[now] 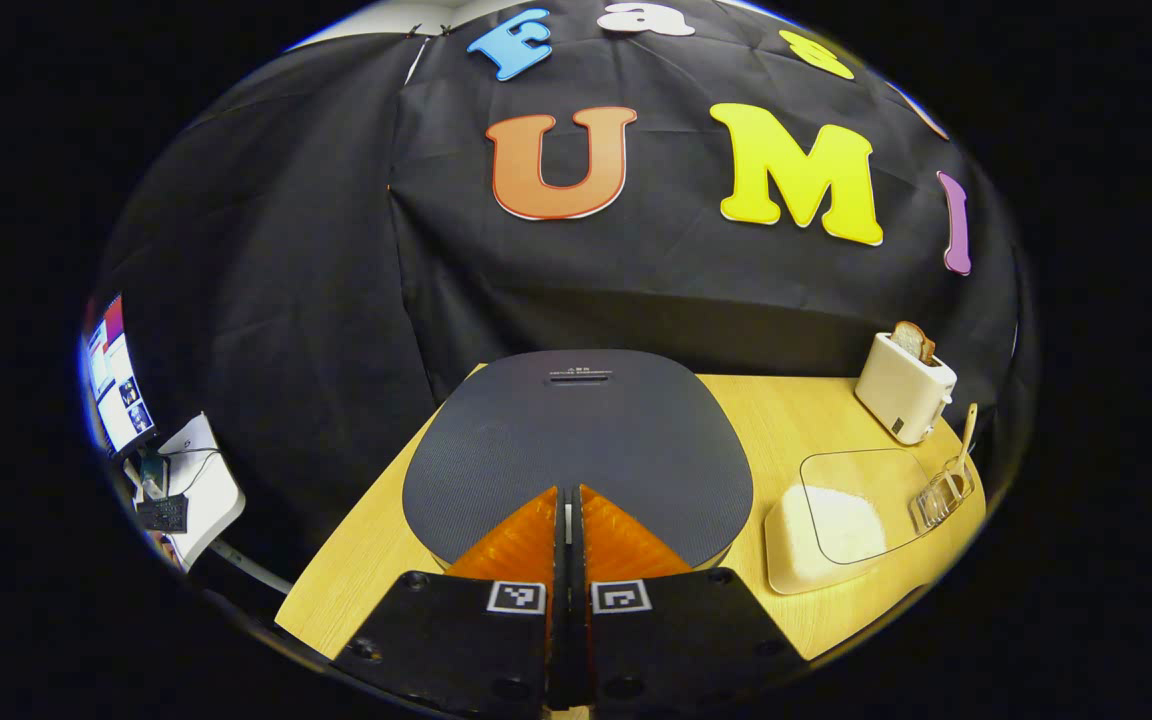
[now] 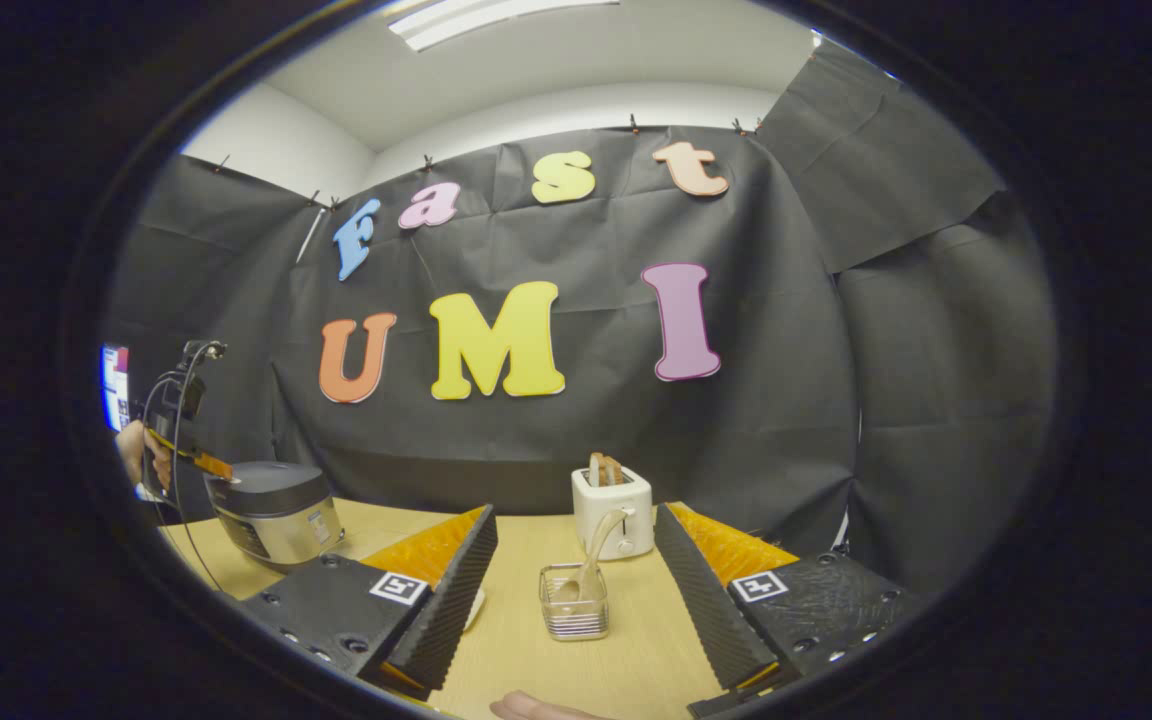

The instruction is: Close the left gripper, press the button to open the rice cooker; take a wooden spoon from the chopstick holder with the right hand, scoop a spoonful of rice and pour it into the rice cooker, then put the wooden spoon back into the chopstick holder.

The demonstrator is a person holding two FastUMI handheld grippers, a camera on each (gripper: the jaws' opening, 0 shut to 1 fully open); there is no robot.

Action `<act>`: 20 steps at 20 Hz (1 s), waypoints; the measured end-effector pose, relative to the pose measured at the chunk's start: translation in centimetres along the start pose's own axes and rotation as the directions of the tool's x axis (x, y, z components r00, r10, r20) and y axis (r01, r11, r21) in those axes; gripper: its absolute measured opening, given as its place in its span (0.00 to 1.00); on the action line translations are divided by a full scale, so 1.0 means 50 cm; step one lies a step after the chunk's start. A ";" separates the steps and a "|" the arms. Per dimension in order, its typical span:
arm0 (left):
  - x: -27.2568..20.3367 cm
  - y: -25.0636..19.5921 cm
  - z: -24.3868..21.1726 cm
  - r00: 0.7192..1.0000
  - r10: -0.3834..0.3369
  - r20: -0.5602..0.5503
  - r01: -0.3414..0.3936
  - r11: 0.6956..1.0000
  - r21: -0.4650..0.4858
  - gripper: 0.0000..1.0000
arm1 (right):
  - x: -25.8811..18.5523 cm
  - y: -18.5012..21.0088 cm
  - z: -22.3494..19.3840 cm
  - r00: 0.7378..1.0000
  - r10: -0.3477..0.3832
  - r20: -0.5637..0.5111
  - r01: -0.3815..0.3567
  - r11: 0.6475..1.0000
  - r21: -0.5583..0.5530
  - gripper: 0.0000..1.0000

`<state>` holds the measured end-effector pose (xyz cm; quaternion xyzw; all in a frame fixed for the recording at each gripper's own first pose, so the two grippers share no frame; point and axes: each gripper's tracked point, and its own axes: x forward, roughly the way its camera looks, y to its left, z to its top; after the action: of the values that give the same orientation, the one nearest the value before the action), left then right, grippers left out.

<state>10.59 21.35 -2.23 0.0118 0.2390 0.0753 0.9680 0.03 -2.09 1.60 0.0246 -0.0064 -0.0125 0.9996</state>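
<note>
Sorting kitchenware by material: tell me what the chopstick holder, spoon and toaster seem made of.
Chopstick holder: looks like clear plastic or glass, see-through and ribbed. Spoon: pale matte wood, apparently. Toaster: cream casing, smooth, probably plastic or painted metal.

Light: I see a bright ceiling lamp (image 2: 501, 15) overhead, even and sharp.
Edges: strong fisheye bending.

One rice cooker (image 1: 576, 450) sits on the worktop (image 1: 786, 410), along with one toaster (image 1: 904, 385) holding one slice of bread (image 1: 912, 341), one container of rice (image 1: 821, 530), one chopstick holder (image 2: 574, 600) and one wooden spoon (image 2: 596, 555). Two grippers appear, left (image 1: 568, 520) and right (image 2: 576, 590).
</note>
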 end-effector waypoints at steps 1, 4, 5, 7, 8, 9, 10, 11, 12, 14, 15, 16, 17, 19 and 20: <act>-0.001 -0.004 0.000 1.000 -0.006 0.002 0.006 1.000 -0.010 0.03 | -0.003 0.001 0.002 1.000 0.001 0.000 -0.001 1.000 0.003 0.94; 0.000 -0.008 -0.010 0.999 -0.046 -0.005 0.046 0.998 -0.046 0.04 | -0.005 0.004 0.007 1.000 0.004 0.006 -0.005 1.000 0.006 0.94; -0.001 -0.010 -0.006 0.998 -0.057 -0.002 0.056 0.997 -0.052 0.03 | -0.007 0.005 0.008 1.000 0.007 0.005 -0.007 1.000 0.006 0.94; -0.009 -0.011 -0.002 0.998 -0.063 0.003 0.063 0.995 -0.075 0.03 | -0.007 0.003 0.009 1.000 0.007 0.005 -0.007 1.000 0.010 0.94; -0.009 -0.010 0.000 0.998 -0.060 0.016 0.061 0.996 -0.072 0.03 | -0.007 0.001 0.009 1.000 0.003 0.005 -0.003 1.000 0.010 0.94; -0.017 -0.009 0.004 0.998 -0.051 0.026 0.053 0.997 -0.063 0.03 | -0.007 -0.004 0.008 1.000 -0.003 0.003 0.003 1.000 0.010 0.94; -0.031 -0.006 0.016 0.998 -0.037 0.054 0.039 0.998 -0.045 0.03 | -0.004 -0.006 0.005 1.000 -0.006 0.002 0.006 1.000 0.009 0.94; -0.051 0.000 0.042 0.993 -0.016 0.116 0.018 1.000 -0.021 0.03 | -0.003 -0.007 0.005 1.000 -0.007 -0.001 0.007 1.000 0.009 0.94; -0.082 0.005 0.083 0.979 0.012 0.201 -0.014 1.000 0.005 0.03 | -0.001 -0.009 0.001 1.000 -0.009 -0.007 0.009 1.000 0.009 0.94; -0.130 -0.007 0.104 0.968 0.014 0.249 -0.017 1.000 0.010 0.03 | 0.002 -0.014 -0.006 1.000 -0.016 -0.017 0.016 1.000 0.010 0.92; -0.151 -0.024 0.100 0.970 -0.002 0.245 0.001 1.000 0.006 0.03 | 0.002 -0.017 -0.007 1.000 -0.020 -0.019 0.020 1.000 0.010 0.92; -0.162 -0.032 0.091 0.968 -0.010 0.251 0.006 1.000 0.016 0.03 | 0.005 -0.019 -0.009 0.999 -0.026 -0.022 0.026 1.000 0.008 0.92; -0.174 -0.039 0.086 0.965 -0.016 0.263 0.009 1.000 0.025 0.03 | 0.007 -0.022 -0.010 0.999 -0.032 -0.026 0.032 0.999 0.004 0.92; -0.201 -0.078 0.071 0.957 -0.053 0.284 0.041 0.998 0.049 0.03 | 0.013 -0.027 -0.019 0.999 -0.039 -0.037 0.039 0.999 0.002 0.92; -0.209 -0.091 0.059 0.955 -0.063 0.289 0.049 0.997 0.056 0.03 | 0.016 -0.030 -0.022 0.998 -0.045 -0.042 0.045 0.999 0.001 0.95</act>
<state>3.45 15.30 4.92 0.0393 0.0961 0.0395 0.9938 0.79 -3.55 0.44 0.0262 0.0150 -0.0344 0.9990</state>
